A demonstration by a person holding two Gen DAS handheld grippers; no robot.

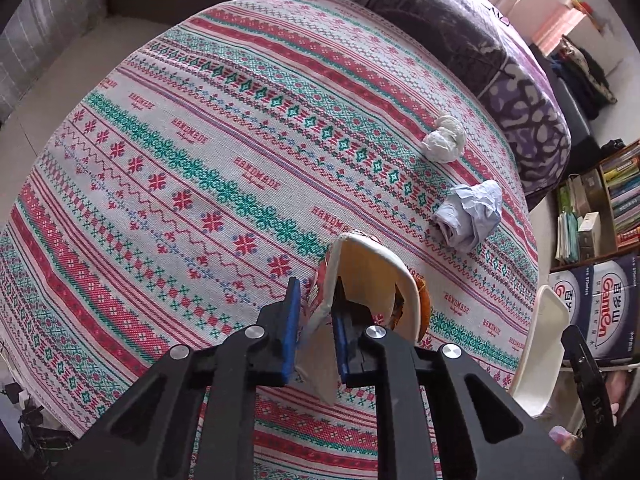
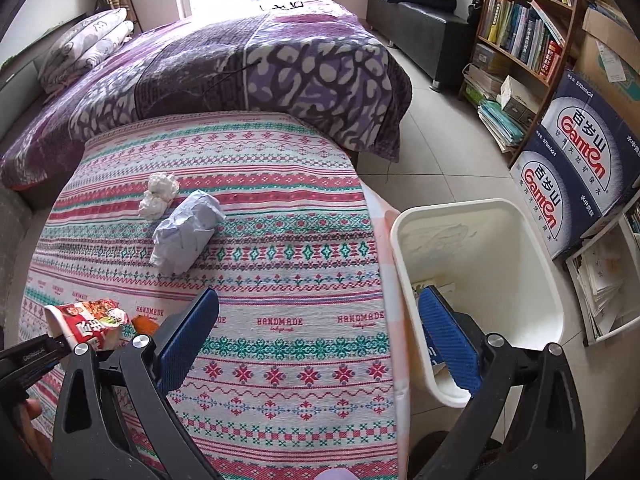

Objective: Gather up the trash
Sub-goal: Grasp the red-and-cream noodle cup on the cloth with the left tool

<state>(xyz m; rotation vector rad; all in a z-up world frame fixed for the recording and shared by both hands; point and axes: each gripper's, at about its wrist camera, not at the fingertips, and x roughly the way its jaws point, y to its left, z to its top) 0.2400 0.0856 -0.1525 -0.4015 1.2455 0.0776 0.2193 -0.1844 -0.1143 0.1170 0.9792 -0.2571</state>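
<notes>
From my right wrist view, the tablecloth (image 2: 256,240) is my landmark: on it lie the tissue wad (image 2: 159,194) and, touching it, the paper ball (image 2: 186,232); the noodle cup (image 2: 90,322) near its left edge; the bin (image 2: 476,292) beside its right edge; the bed (image 2: 224,68) behind.

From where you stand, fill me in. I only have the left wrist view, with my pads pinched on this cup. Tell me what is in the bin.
Observer: The white bin stands on the floor beside the table's right edge; some paper and a dark blue item lie at its bottom.
Operator: Report the right gripper.
Observer: The right gripper is open and empty, one finger over the patterned tablecloth, the other over the bin.
Operator: Describe the cup from outside.
Observer: The instant noodle cup has a red printed wall, and the left gripper holds it by the rim.
</notes>
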